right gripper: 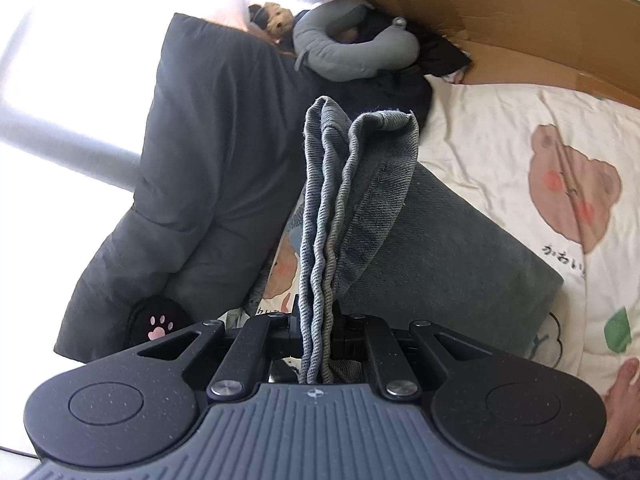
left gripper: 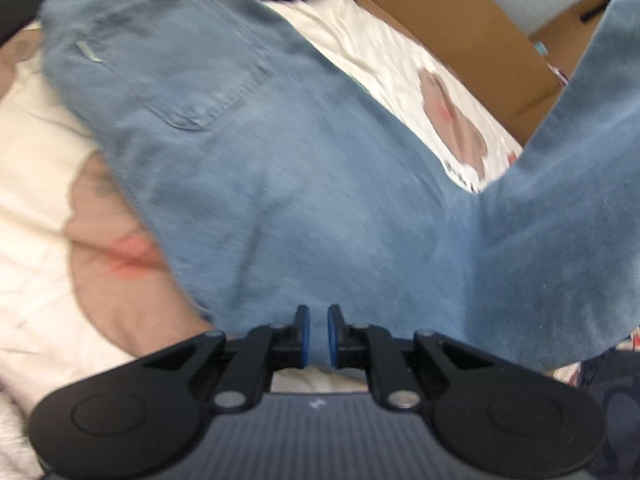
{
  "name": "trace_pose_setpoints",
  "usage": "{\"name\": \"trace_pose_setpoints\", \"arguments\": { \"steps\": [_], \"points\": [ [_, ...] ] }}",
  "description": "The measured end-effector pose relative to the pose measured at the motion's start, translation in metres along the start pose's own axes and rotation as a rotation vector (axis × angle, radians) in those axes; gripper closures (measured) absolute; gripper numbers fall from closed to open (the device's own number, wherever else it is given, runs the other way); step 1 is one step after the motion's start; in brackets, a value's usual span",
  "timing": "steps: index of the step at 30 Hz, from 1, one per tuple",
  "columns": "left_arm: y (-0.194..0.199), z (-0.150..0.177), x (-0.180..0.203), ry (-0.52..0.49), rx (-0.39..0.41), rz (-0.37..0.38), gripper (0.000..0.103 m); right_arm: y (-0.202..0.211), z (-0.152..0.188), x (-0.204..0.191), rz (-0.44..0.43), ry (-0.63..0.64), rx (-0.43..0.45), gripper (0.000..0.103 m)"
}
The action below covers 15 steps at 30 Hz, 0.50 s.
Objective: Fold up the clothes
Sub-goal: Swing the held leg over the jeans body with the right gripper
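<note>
Left gripper [left gripper: 318,334]: blue-padded jaws nearly together, pinching an edge of the blue jeans [left gripper: 280,184] between them; picture blurred, so exact fold held not readable. Denim spreads forward and away from the jaws, filling most of the view; a back pocket [left gripper: 192,60] visible far ahead and left of the jaws; one leg rising up and to the right of the jaws to the frame edge. Under the denim, a cream bedsheet [left gripper: 36,152] printed with bear figures [left gripper: 456,120], seen to either side of the jaws. Cardboard box [left gripper: 460,20] beyond the sheet, ahead and to the right. Right gripper [right gripper: 316,320]: jaws clamped on several stacked layers of the jeans [right gripper: 324,216], bunched hem and seam edges standing straight ahead out of the jaws; remaining denim lying on the sheet just right of the jaws. Dark grey padded jacket [right gripper: 200,160] ahead and left of the jaws, touching the denim bundle along its left side; a black item with a pink paw print [right gripper: 160,322] close beside the left finger linkage. Grey neck pillow [right gripper: 352,48] far ahead, a small plush toy [right gripper: 276,20] next to it. Bear print [right gripper: 572,188] on the sheet well right of the jaws. Cardboard [right gripper: 520,20] along the far right. Part of a bare foot [right gripper: 624,408] at the lower right edge.
</note>
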State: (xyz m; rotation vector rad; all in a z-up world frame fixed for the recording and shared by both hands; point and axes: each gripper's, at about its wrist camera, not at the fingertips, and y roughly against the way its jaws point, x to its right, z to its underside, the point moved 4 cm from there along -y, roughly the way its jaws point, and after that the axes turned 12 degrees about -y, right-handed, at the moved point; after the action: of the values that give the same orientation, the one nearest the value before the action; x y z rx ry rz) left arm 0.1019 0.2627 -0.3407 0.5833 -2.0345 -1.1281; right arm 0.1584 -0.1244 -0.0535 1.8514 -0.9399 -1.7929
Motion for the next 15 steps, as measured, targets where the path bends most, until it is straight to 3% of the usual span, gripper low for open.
{"name": "trace_pose_setpoints", "arguments": {
  "steps": [15],
  "points": [
    [0.037,-0.012,-0.048,0.111,0.152,-0.024,0.094,-0.085,-0.029,-0.028,-0.027,-0.007,-0.052,0.096]
  ]
}}
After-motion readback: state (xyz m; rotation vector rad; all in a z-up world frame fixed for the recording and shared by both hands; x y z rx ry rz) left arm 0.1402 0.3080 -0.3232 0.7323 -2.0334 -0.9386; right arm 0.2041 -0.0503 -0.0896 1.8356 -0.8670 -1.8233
